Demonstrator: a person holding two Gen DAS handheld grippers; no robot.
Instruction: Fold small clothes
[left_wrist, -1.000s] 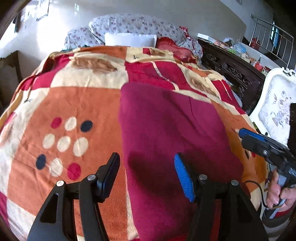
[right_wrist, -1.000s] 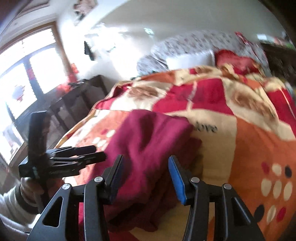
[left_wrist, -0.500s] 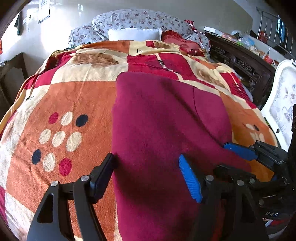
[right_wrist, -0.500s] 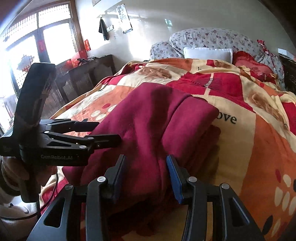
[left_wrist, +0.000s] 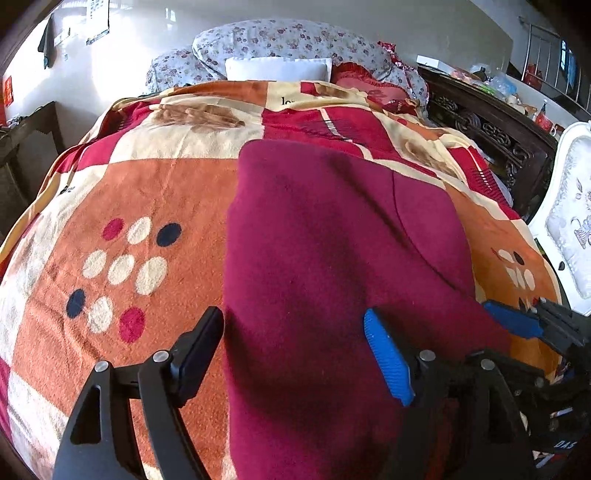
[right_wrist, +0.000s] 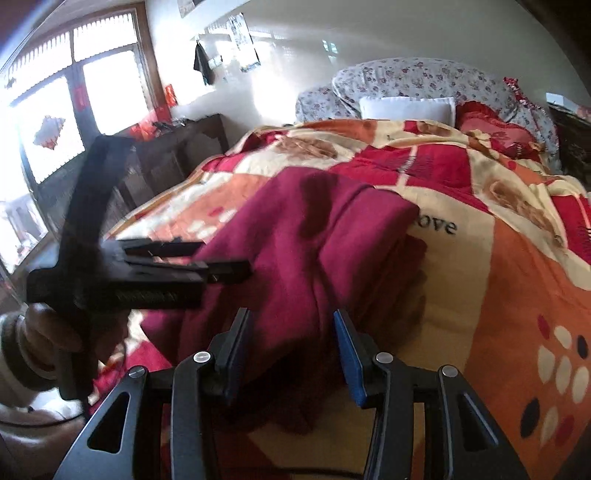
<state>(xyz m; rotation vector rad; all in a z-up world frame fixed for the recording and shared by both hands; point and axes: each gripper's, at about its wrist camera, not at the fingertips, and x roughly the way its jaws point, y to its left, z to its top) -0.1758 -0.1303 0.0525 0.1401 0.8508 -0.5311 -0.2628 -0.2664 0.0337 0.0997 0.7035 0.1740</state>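
Note:
A dark red fleece garment (left_wrist: 332, 266) lies folded lengthwise on the patterned bedspread (left_wrist: 147, 206); it also shows in the right wrist view (right_wrist: 310, 236). My left gripper (left_wrist: 295, 350) is open, its jaws straddling the garment's near left edge, low over it. My right gripper (right_wrist: 291, 347) is open, its jaws either side of a raised fold at the garment's near right edge. The right gripper also shows at the right of the left wrist view (left_wrist: 517, 325), and the left gripper in the right wrist view (right_wrist: 192, 262).
Pillows (left_wrist: 280, 48) lie at the head of the bed. A dark carved wooden cabinet (left_wrist: 491, 125) and a white chair (left_wrist: 572, 221) stand on the right. A dark wooden table (right_wrist: 173, 155) stands by the window on the left.
Both grippers have come down and forward onto the near end of the garment. The right gripper's jaws have narrowed around the fold. The garment lies where it was.

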